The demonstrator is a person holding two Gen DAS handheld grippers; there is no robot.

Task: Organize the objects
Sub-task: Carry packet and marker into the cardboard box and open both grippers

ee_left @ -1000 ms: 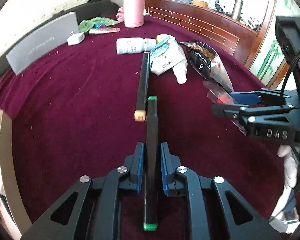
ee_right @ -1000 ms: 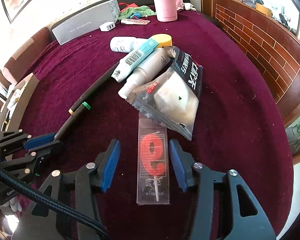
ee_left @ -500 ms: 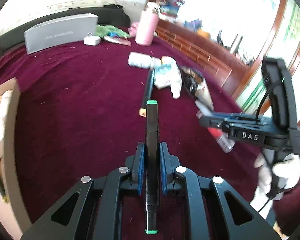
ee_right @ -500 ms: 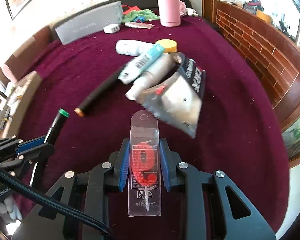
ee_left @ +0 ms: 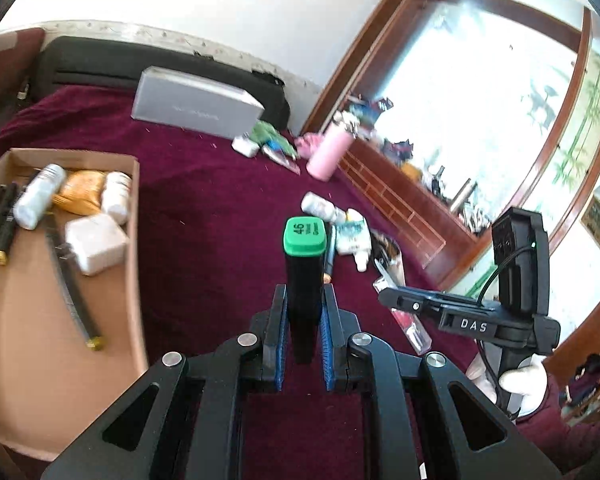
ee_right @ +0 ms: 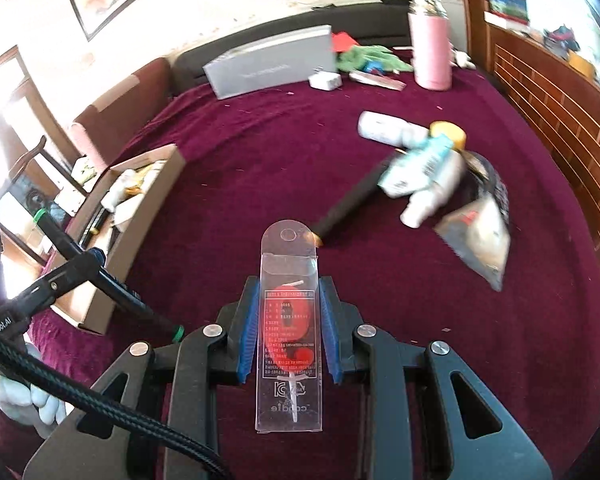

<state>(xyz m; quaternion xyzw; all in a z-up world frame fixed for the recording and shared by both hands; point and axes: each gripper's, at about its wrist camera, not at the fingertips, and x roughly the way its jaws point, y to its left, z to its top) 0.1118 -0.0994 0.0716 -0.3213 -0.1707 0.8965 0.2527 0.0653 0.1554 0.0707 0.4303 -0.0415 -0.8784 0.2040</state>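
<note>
My left gripper [ee_left: 303, 308] is shut on a black marker with a green cap [ee_left: 304, 256], held above the maroon cloth. My right gripper [ee_right: 288, 308] is shut on a clear pack with a red number candle [ee_right: 289, 320], also lifted. The right gripper shows in the left wrist view [ee_left: 388, 298], the left one in the right wrist view [ee_right: 94, 258]. A cardboard box [ee_left: 134, 240] at left holds bottles, a white charger and pens. On the cloth lie another black marker [ee_right: 352, 200], white bottles [ee_right: 424, 172] and a snack bag [ee_right: 480, 236].
A grey box [ee_right: 272, 64], a white plug [ee_right: 325, 80], green cloth [ee_right: 364, 58] and a pink flask [ee_right: 430, 48] stand at the back. A brick-pattern wooden ledge [ee_right: 560, 92] runs along the right. A black sofa back [ee_left: 140, 68] lies behind.
Both grippers have lifted with their loads. The left gripper has swung left so the cardboard box has come into view. The right gripper closed on the candle pack a second ago.
</note>
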